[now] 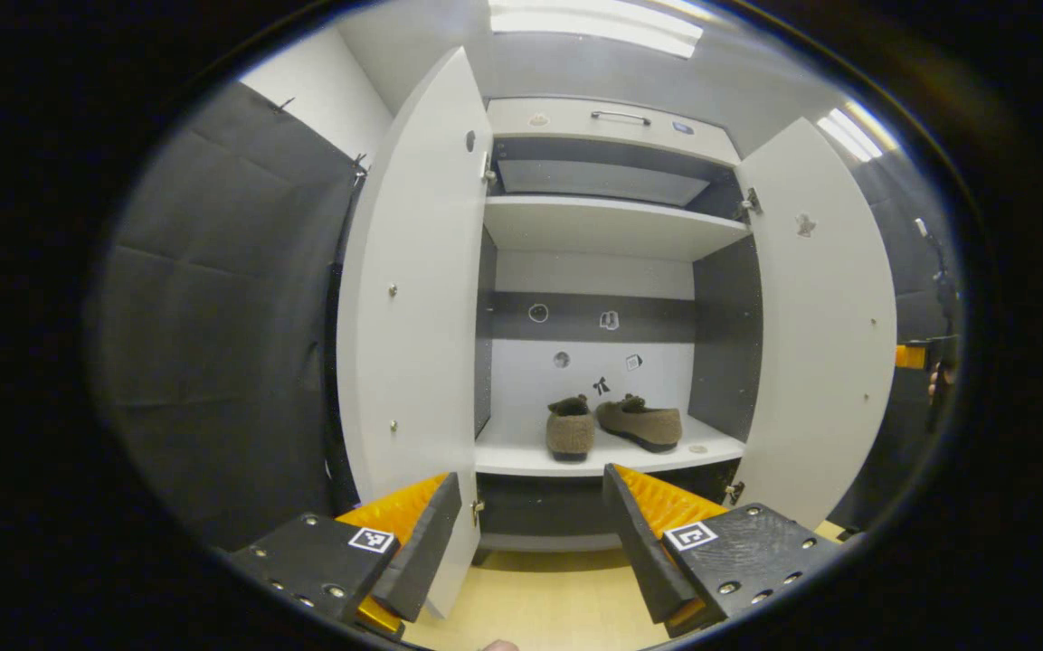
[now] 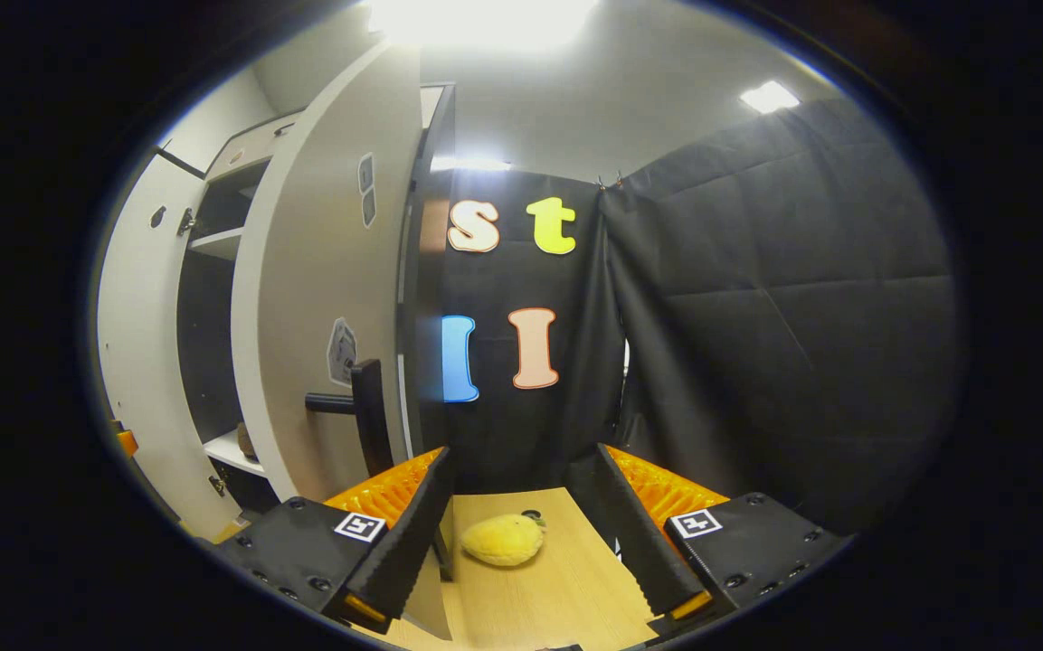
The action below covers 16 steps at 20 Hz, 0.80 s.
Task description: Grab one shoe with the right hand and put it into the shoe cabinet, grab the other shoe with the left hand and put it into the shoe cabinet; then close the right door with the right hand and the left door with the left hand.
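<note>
Both shoes (image 1: 613,423) rest side by side on the lower shelf (image 1: 521,457) of the shoe cabinet (image 1: 611,127), straight ahead of the left gripper (image 1: 530,529) and beyond its fingertips; the placing steps therefore appear done, and the door closing remains. The left gripper is spread wide and holds nothing, standing back from the opening, apparently to leave the doors room to swing. The left door (image 1: 412,298) stands open ahead and to the left of it, its lower edge just past the left finger; the right door (image 1: 824,316) stands open to the right. In the right gripper view, the right gripper (image 2: 521,533) is likewise spread and empty. The right door (image 2: 322,298) rises just ahead and to its left, seen from the outer face, with a dark handle (image 2: 358,407) near the left finger: a plausible position for pushing that door shut. A yellow plush toy (image 2: 503,540) lies on the wooden floor (image 2: 557,597) between the fingers and farther off, near the door's foot, where it may hinder the swing. Black cloth hangs behind.
</note>
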Motion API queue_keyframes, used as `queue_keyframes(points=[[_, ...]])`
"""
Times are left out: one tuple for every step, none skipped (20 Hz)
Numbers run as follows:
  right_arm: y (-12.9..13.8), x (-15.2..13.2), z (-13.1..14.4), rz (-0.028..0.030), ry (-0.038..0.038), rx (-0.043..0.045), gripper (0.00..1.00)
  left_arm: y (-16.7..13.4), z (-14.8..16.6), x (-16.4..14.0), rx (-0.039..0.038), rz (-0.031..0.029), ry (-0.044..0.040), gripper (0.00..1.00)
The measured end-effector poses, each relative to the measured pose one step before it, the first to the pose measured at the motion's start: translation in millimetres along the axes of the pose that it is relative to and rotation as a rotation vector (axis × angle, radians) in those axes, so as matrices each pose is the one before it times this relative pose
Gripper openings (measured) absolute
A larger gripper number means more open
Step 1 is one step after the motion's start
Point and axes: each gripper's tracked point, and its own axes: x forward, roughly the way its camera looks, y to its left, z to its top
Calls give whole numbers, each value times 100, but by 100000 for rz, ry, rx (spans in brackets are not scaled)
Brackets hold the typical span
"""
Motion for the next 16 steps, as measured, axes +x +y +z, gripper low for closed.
queue_keyframes(points=[[23, -27, 50, -584, -44, 98, 99, 174, -93, -192, -455, -2, -274, 92], [22, 66, -21, -419, 86, 282, 98, 246, 28, -171, -344, 33, -284, 92], [146, -1, 16, -174, 175, 319, 98, 426, -268, -333, -505, 91, 83, 91], [198, -35, -36, 419, 286, -140, 92, 300, -213, -183, -700, -103, 238, 91], [290, 7, 60, 466, 366, -188, 92, 350, -384, -429, -940, 91, 345, 91], [-11, -50, -39, -404, 539, -161, 98, 333, -155, -140, -1166, 151, 322, 91], [98, -126, 57, -582, 20, -248, 98, 219, -317, -268, -1376, 167, 600, 91], [184, -41, 62, -327, 23, -318, 98, 184, -138, -102, -1366, -13, 440, 91], [203, -134, 8, -302, 147, -89, 98, 251, -204, -183, -1032, 273, 437, 99], [250, -180, -8, -307, 161, 311, 98, 305, -89, -113, -681, 336, 257, 99], [316, -151, -40, -45, 238, 517, 98, 272, -157, -162, -465, 48, 188, 99], [363, -204, -58, 404, 100, 448, 98, 133, -77, -131, -273, -48, 219, 99], [574, -215, 62, 859, -25, 222, 98, 157, -206, -217, 34, -44, 270, 91], [735, -161, -61, 1474, -9, -12, 98, 149, -133, -121, 430, 145, 300, 99], [924, -78, 70, 2125, -49, -308, 98, 197, -165, -141, 520, 247, 307, 99], [959, 41, -20, 2344, 141, -236, 98, 130, -80, -50, 268, 176, 228, 99]])
